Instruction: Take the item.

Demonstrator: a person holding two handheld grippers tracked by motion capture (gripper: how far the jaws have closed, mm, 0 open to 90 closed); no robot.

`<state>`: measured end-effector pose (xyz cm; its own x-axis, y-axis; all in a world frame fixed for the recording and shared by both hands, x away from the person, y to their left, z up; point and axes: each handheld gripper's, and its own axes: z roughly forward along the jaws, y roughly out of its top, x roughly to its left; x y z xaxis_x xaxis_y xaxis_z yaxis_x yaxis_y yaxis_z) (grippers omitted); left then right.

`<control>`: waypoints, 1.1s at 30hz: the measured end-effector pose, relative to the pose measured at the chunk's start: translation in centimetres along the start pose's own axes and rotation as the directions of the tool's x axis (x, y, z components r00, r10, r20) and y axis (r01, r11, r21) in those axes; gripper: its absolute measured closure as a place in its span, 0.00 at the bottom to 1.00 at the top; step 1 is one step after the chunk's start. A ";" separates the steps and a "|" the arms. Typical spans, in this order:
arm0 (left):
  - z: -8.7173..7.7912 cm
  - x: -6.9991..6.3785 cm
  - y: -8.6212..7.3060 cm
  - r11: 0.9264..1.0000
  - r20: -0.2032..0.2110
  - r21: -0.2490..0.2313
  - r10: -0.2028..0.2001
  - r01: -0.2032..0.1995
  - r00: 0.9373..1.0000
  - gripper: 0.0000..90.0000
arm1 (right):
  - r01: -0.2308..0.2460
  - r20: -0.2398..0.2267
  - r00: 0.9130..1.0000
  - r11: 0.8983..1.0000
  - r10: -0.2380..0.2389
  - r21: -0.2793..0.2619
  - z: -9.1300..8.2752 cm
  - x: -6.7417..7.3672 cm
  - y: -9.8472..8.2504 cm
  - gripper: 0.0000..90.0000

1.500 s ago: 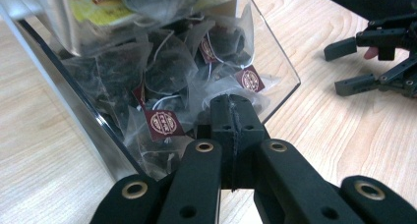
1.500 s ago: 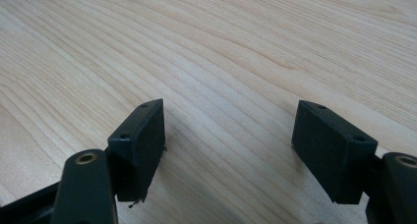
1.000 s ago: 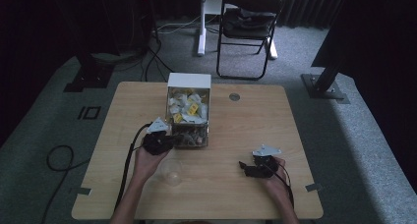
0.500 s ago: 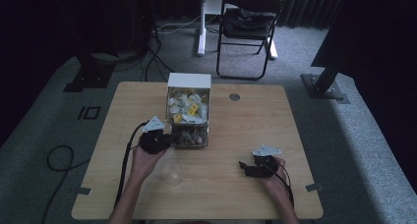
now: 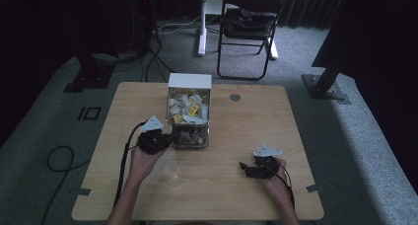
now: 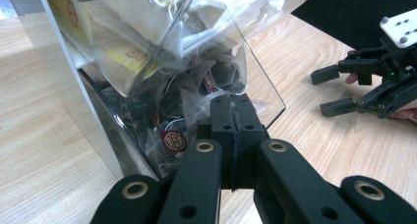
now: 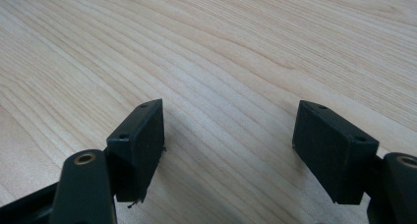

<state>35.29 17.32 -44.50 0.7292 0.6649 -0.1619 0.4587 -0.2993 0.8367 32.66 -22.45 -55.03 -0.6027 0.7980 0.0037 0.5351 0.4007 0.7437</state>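
Left hand-held gripper (image 6: pixel 231 123) sits at the front opening of the clear dispenser box (image 5: pixel 189 117), jaws pressed together. In the left gripper view the tips meet right at the crumpled sachets (image 6: pixel 172 106) at the bottom of the box; whether a thin sachet edge is pinched between them cannot be told, the pads look flat against each other with nothing clearly caught. The box stands upright near the middle of the surface (image 5: pixel 98 136), full of tea sachets, white and yellow ones on top, dark ones down at the opening. A clear plastic cup (image 5: pixel 172 171) stands just in front of the box, beside the left hand (image 5: pixel 140 163).

Right hand-held gripper (image 5: pixel 252 168) rests low on the surface at the right, well apart from the box, jaws wide, nothing between them; the right gripper view shows bare wood grain under the gap.

Step in hand, as judged: picking one sachet out of the dispenser mouth with the left gripper. Likely destination is the cup, though that is a guess.

Next move calls for: pull back gently from the opening and check that a single sachet comes along. If the tips are empty, reopen, go a little deeper into the pile, and close on one edge. Risk: strings tangle and drag several sachets out, or the light box shifts.
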 end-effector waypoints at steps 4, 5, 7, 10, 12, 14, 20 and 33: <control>-0.2 0.0 0.1 1.000 0.000 -0.001 0.001 -0.001 1.000 1.00 | 0.000 0.000 1.000 1.000 0.000 0.000 0.0 0.0 0.0 0.31; -0.2 0.0 0.1 1.000 -0.001 -0.001 0.000 0.000 1.000 1.00 | 0.000 0.000 1.000 1.000 0.000 0.000 0.0 0.0 0.0 0.31; -0.4 0.0 0.1 1.000 0.000 -0.005 0.002 -0.002 1.000 1.00 | 0.000 -0.001 1.000 1.000 0.000 0.000 0.0 0.0 0.0 0.31; -0.4 -0.1 0.2 1.000 0.003 -0.008 0.001 -0.001 1.000 1.00 | 0.000 0.000 1.000 1.000 0.000 0.001 0.0 0.0 0.0 0.31; -0.5 -0.1 0.2 1.000 0.006 -0.008 0.004 -0.004 1.000 1.00 | -0.001 -0.001 1.000 1.000 0.001 0.001 0.0 0.0 0.0 0.31; -0.6 -0.1 0.3 1.000 0.009 -0.010 0.005 -0.005 1.000 1.00 | -0.001 -0.001 1.000 1.000 0.001 0.001 0.0 0.0 0.0 0.31; -0.8 -0.2 0.4 1.000 0.014 -0.012 0.006 -0.006 1.000 1.00 | -0.001 0.000 1.000 1.000 0.001 0.001 0.0 0.0 0.0 0.31; -1.7 -0.2 0.7 1.000 0.026 -0.020 0.014 -0.014 1.000 1.00 | -0.001 0.000 1.000 1.000 0.001 0.000 0.0 0.0 0.0 0.31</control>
<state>34.63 18.12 -43.02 0.7487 0.6424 -0.1634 0.4384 -0.2950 0.8490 32.69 -22.44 -55.02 -0.6022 0.7983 0.0047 0.5360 0.3999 0.7435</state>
